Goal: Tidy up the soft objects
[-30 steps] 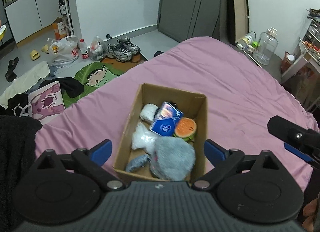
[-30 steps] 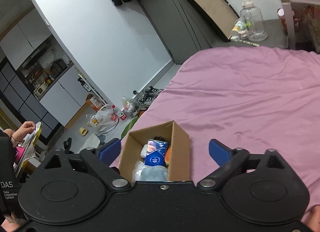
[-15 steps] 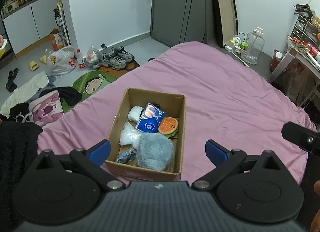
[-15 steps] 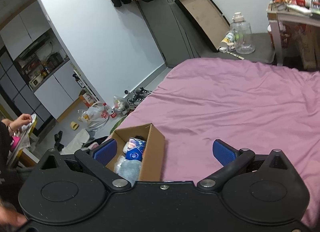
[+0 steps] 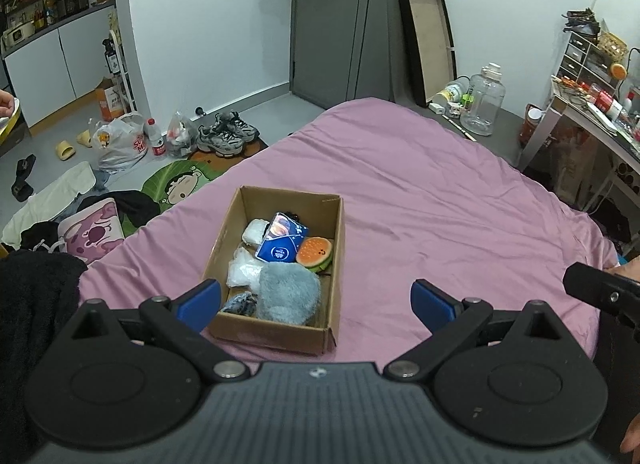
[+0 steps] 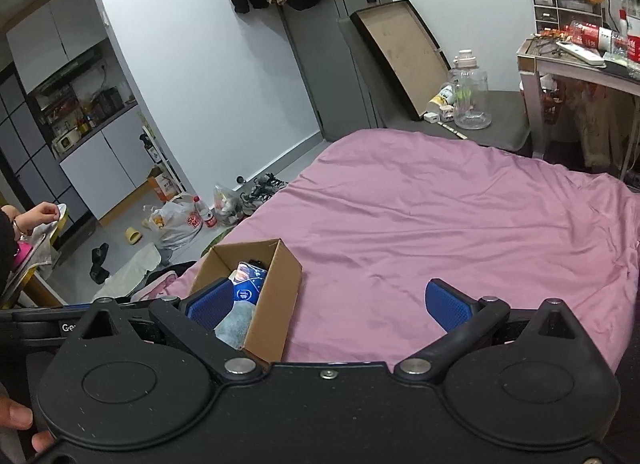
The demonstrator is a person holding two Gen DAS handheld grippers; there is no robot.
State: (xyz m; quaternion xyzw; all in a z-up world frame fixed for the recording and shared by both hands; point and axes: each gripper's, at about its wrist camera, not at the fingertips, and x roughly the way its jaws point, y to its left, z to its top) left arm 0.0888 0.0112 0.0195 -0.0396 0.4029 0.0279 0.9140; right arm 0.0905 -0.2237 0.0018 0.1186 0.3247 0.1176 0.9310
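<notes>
An open cardboard box [image 5: 340, 232] stands on the pink bed [image 5: 440, 204]. Inside lie a grey fluffy plush [image 5: 288, 294], an orange burger plush [image 5: 315, 252], a blue tissue pack [image 5: 282, 243], a white soft item [image 5: 255, 230], a clear plastic bag [image 5: 244, 272] and a small dark blue-grey item [image 5: 240, 304]. My left gripper [image 5: 316, 298] is open and empty, above the box's near end. My right gripper [image 6: 328, 302] is open and empty, to the right of the box [image 6: 276, 288], over bare sheet. Part of the right gripper [image 5: 600, 292] shows at the left wrist view's right edge.
The floor left of the bed holds shoes [image 5: 228, 136], plastic bags [image 5: 120, 142], clothes [image 5: 48, 200] and a cartoon mat [image 5: 180, 184]. A water jug [image 5: 484, 104] and a leaning frame [image 5: 428, 40] stand beyond the bed. A cluttered desk [image 6: 580, 56] is at the right.
Both grippers have pulled back and risen away from the box, so the box looks smaller and farther. Both stay open and empty.
</notes>
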